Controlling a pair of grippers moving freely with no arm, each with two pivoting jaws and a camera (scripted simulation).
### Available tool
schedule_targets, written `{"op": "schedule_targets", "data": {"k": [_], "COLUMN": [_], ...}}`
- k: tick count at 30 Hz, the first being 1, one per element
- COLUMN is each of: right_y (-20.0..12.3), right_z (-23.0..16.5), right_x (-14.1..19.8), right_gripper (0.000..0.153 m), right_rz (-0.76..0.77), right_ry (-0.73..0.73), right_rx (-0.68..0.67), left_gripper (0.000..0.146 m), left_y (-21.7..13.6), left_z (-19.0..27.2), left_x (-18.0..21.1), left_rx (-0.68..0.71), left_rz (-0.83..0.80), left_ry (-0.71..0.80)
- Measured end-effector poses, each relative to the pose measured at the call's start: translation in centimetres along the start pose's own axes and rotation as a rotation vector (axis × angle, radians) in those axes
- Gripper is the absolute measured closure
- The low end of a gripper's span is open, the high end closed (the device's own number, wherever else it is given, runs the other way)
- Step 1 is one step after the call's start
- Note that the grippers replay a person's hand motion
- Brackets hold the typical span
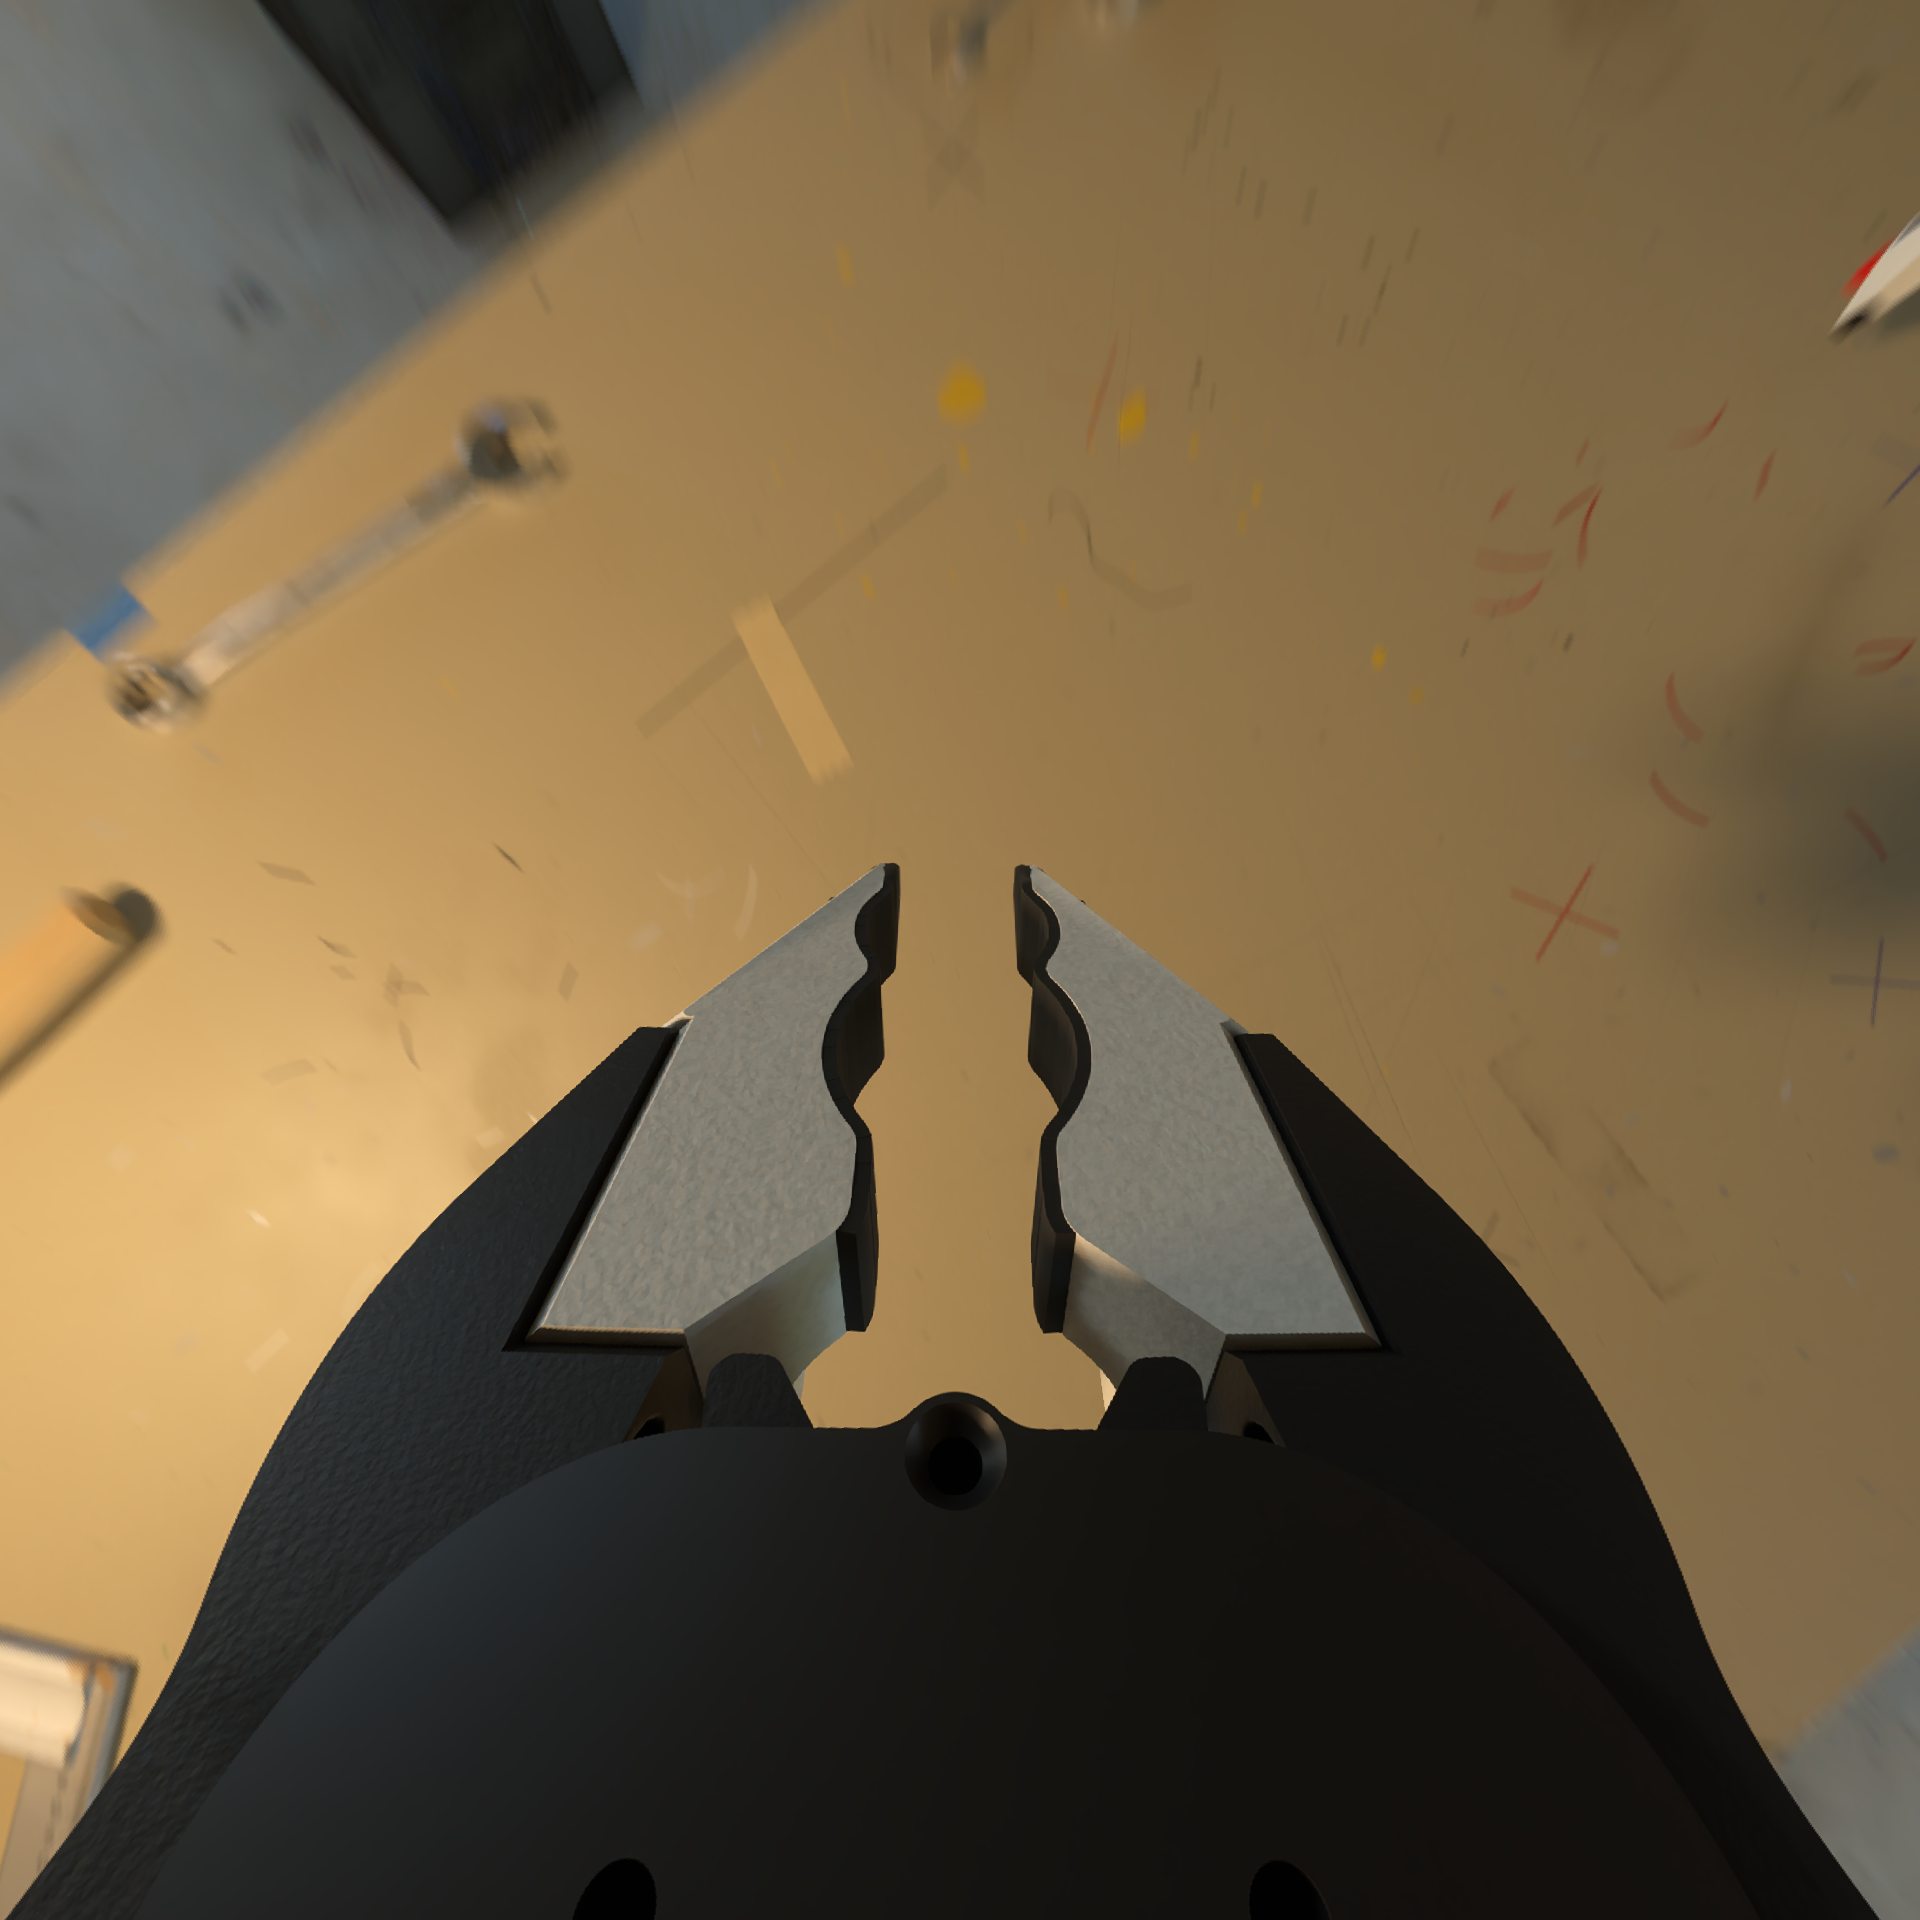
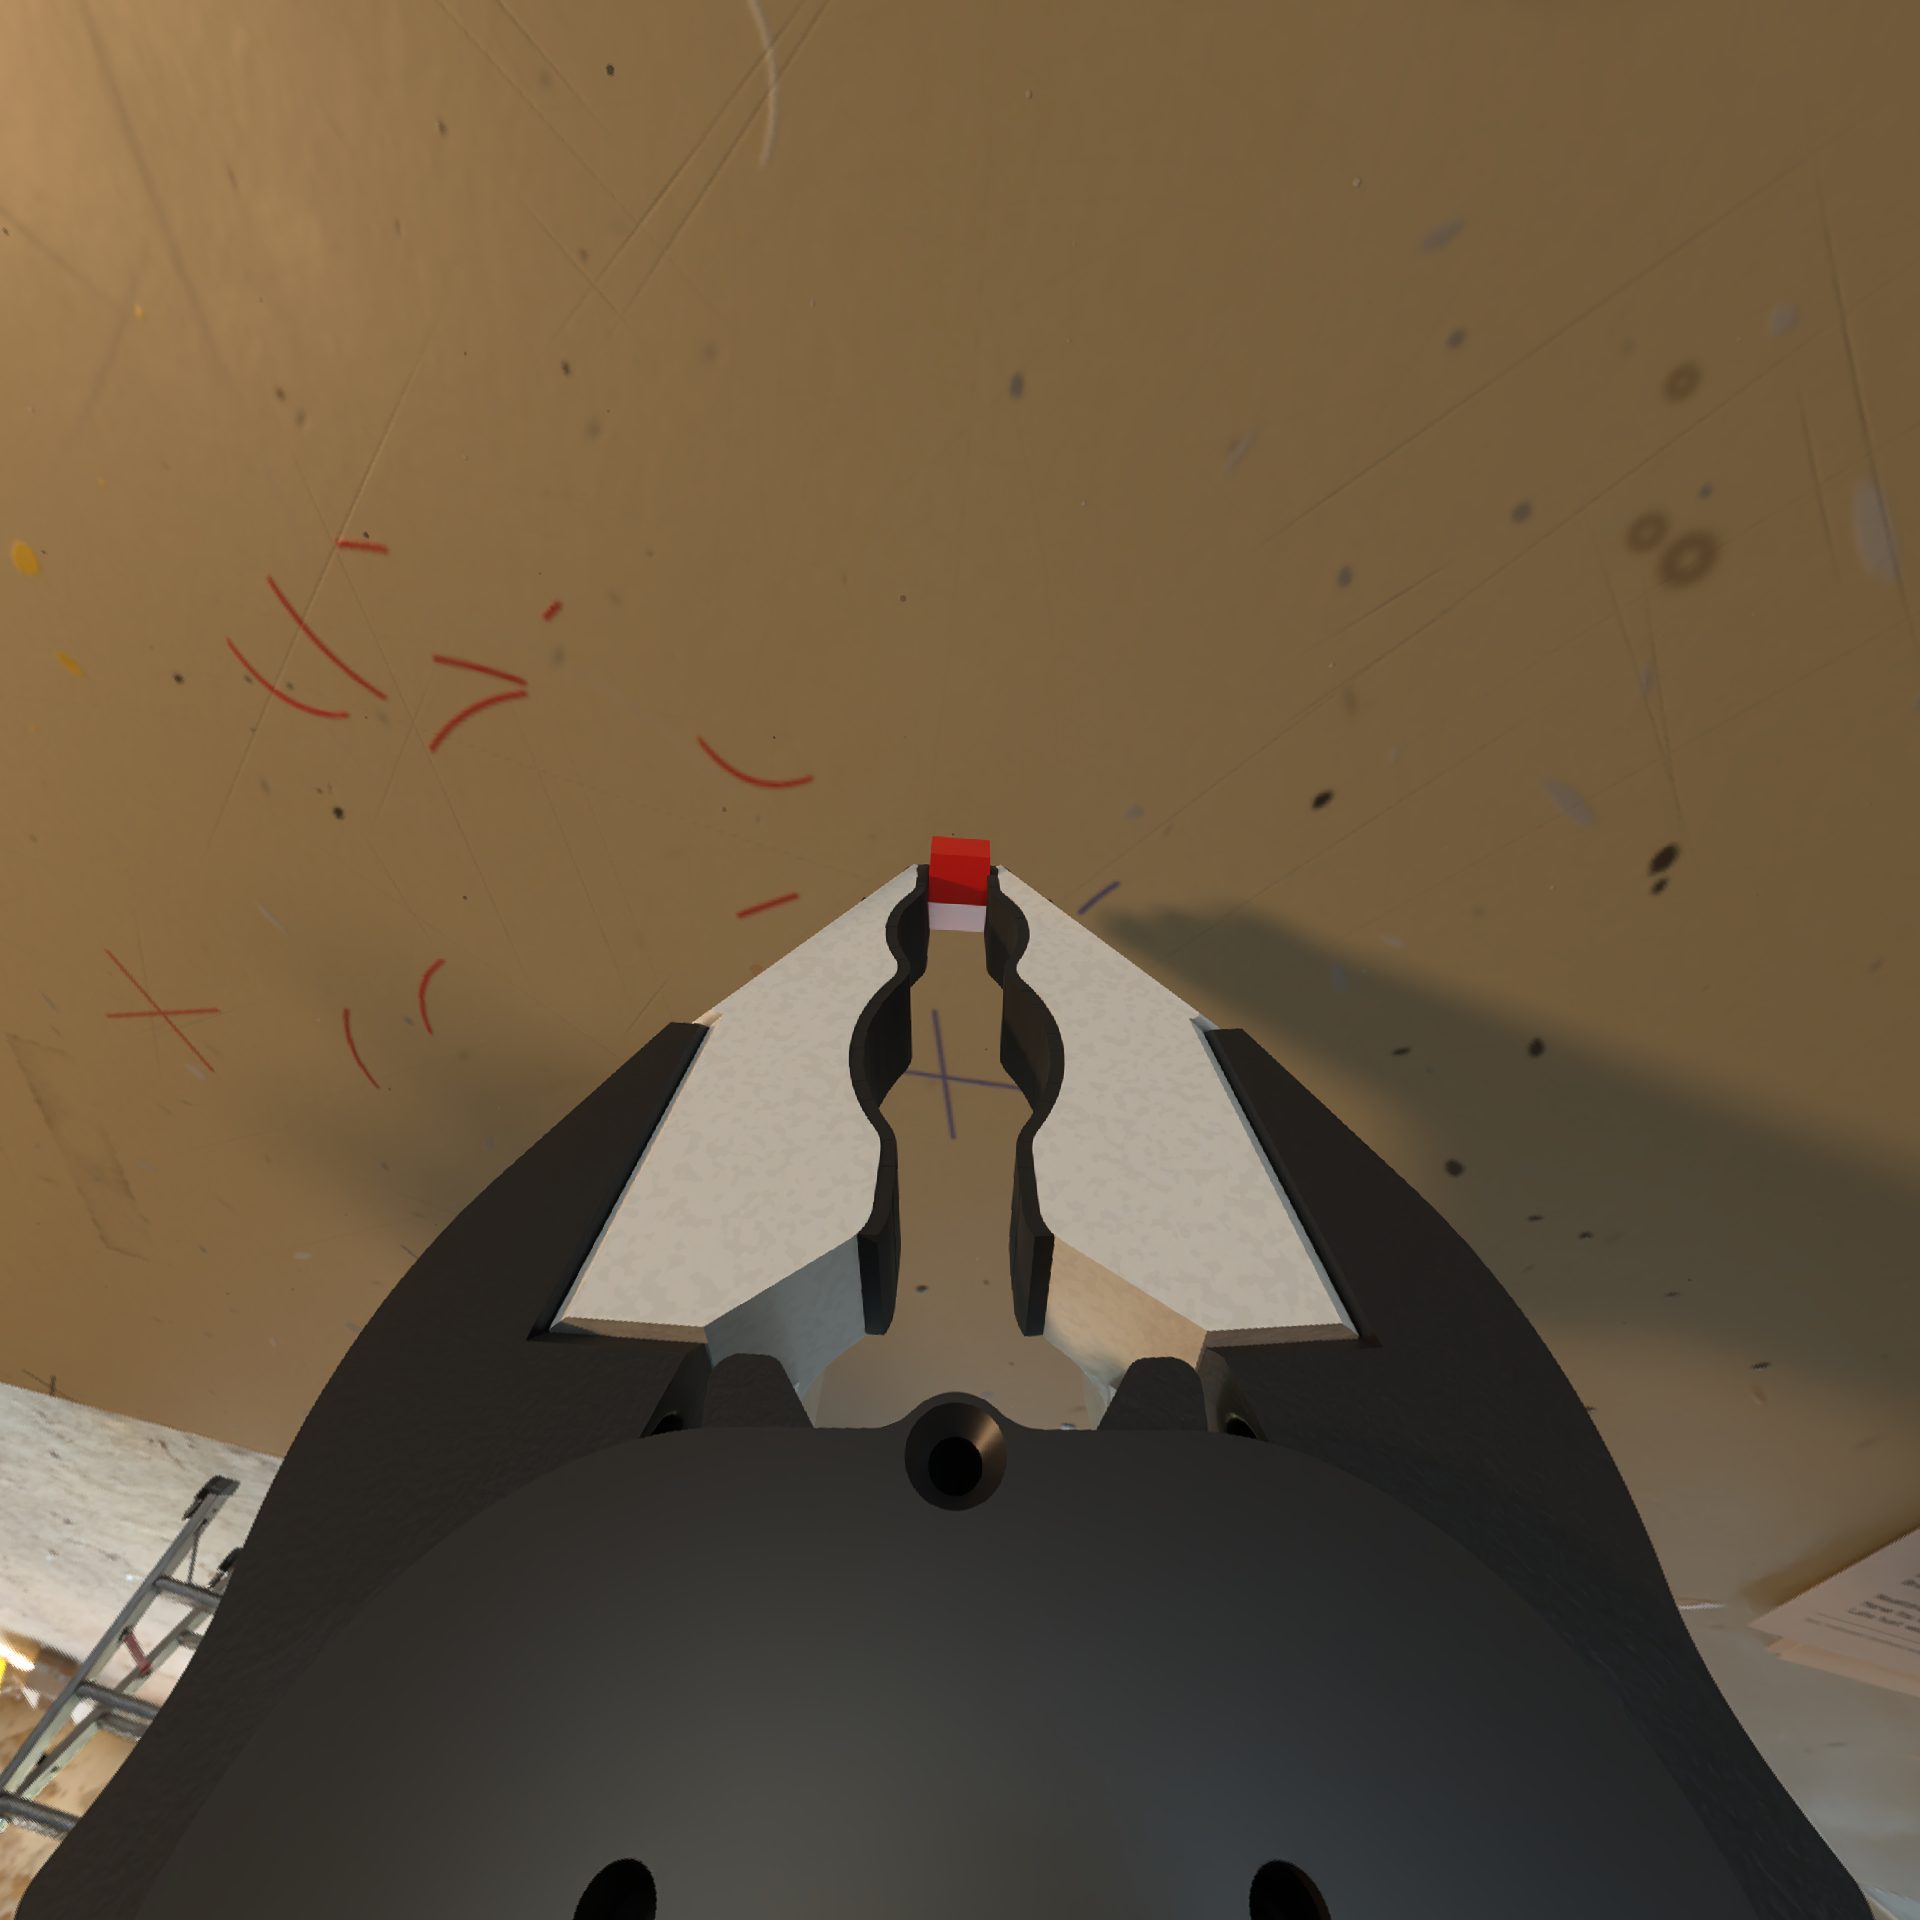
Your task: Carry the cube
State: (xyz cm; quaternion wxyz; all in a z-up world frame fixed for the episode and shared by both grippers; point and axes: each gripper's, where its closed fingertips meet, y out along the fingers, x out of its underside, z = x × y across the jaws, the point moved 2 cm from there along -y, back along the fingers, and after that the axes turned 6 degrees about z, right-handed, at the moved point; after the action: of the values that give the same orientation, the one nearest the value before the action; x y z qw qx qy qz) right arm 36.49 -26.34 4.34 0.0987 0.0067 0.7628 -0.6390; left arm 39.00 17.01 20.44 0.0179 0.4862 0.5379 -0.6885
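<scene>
In the left wrist view, the left gripper (image 1: 956,883) hangs over the tan desk (image 1: 1195,260) with its jaws apart and nothing between them. A blurred wrench (image 1: 332,566) lies along the desk's edge at the upper left, and a tube (image 1: 73,966) lies near the left border; the cube cannot be made out here.

Only the right wrist view shows the cube (image 2: 958,883): red above, white below, clamped between the fingertips of the right gripper (image 2: 957,896), over the middle of the desk (image 2: 1039,416). Papers (image 2: 1849,1621) lie at the lower right.

I see a tan tabletop (image 1: 1299,312), scratched, with red pen marks (image 2: 312,644). A wrench (image 1: 322,566) lies near its edge; papers (image 2: 1849,1621) rest well apart from the marks.
</scene>
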Motion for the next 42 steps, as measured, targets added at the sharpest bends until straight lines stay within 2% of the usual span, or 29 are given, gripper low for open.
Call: {"op": "schedule_targets", "data": {"k": [5,8,13,16,22,32,38,42], "right_y": [0.0,0.0,0.1,0.1,-0.3,-3.5,-8.6,-13.7], "right_z": [0.1,0.1,0.9,1.0,2.0,6.2,7.5,4.9], "right_x": [-0.2,-0.2,-1.0,-1.0,-0.5,3.5,4.2,1.9], "right_gripper": [0.143,0.143,0.143,0.143,0.143,0.143,0.143,0.143], "right_rz": [0.030,0.001,-0.013,-0.020,-0.021,-0.017,-0.002,-0.006], "right_ry": [-0.009,-0.023,-0.043,-0.062,-0.053,0.033,0.064,0.009], "right_rx": [-0.009,0.012,-0.016,-0.014,-0.029,-0.027,0.033,0.075], "left_gripper": [0.134,0.134,0.119,0.112,0.108,0.107,0.106,0.106], "left_y": [-6.7,-9.3,-11.1,-11.1,-10.6,-11.0,-11.3,-12.0], "left_z": [-1.5,-2.5,-4.2,-6.0,-8.5,-8.5,-8.6,-8.9], "left_x": [-4.0,-4.5,-5.2,-4.9,-3.8,-3.5,-3.4,-3.1], "left_rx": [-0.136,-0.226,-0.317,-0.430,-0.524,-0.430,-0.418,-0.402], "left_rz": [0.446,0.587,0.765,0.758,0.672,0.697,0.693,0.709], "left_ry": [0.063,0.097,0.107,0.083,0.057,0.006,-0.008,-0.033]}}
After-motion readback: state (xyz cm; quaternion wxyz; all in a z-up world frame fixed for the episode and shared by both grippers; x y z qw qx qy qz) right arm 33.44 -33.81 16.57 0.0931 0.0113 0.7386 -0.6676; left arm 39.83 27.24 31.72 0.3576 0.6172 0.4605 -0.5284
